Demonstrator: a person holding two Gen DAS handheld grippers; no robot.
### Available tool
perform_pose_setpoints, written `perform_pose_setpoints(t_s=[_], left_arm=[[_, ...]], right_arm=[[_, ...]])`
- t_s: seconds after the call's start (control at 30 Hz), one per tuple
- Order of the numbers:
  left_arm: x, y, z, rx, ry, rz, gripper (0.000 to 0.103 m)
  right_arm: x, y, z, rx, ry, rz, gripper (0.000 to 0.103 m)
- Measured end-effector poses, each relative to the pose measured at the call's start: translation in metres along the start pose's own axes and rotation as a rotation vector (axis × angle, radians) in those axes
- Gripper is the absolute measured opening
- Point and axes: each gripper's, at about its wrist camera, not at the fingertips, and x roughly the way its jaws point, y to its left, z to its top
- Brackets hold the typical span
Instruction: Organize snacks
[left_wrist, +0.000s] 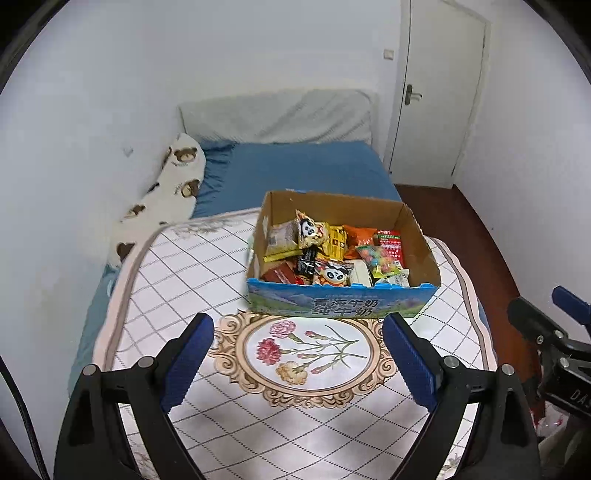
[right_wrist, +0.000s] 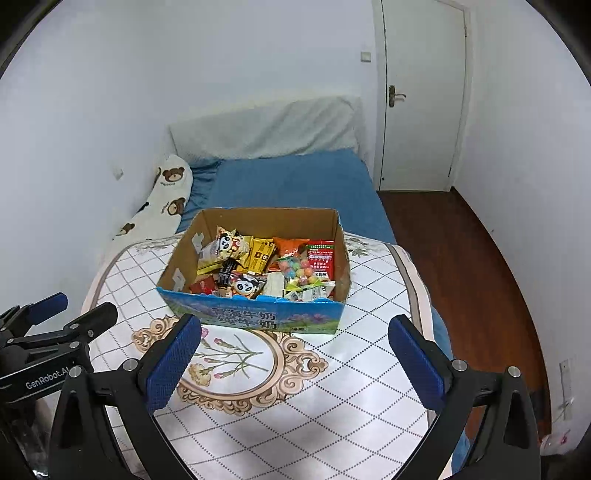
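Bedding fills the 9 o'clock side, where a bear-print pillow (left_wrist: 166, 192) lies along the wall beside the blue sheet (left_wrist: 295, 166). Toward 12 o'clock from the left gripper (left_wrist: 298, 330), whose jaws stand wide apart with nothing between them, the cardboard box (left_wrist: 424, 254) sits on the floral quilted cover (left_wrist: 207, 273), packed with snack packets (left_wrist: 334, 254). Right gripper (right_wrist: 294, 334) is likewise spread and empty, the box at its 12 o'clock.
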Motion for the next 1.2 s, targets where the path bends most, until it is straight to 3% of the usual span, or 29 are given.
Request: perform_pose_setpoints(t_s=[0.33,0.7,0.87,0.93,1.2], left_arm=[[-0.042,0.003,-0.015,0.009,-0.058,-0.003,0.094],[-0.048,0.001,-0.020,0.008,-0.084,0.006,0.094],[-0.038,0.001,-0.018,0.002,-0.082,0.016,0.094],[-0.030,0.001,-0.017,-0.002,-0.074,-0.001,0.099],[0.012,0.000,-0.004,-0.008,-0.050,0.048,0.102]], right_arm=[[-0.048,0.009,-0.012,-0.008,-0.063,0.000,0.103],[-0.065,0.011,-0.016,-0.002,-0.089,-0.015,0.103],[-0.058,0.012,-0.015,-0.004,-0.092,-0.030,0.103],[-0.050,0.011,-0.014,-0.003,-0.090,-0.044,0.103],[-0.009,0.002,-0.004,0.041,-0.078,-0.067,0.103]])
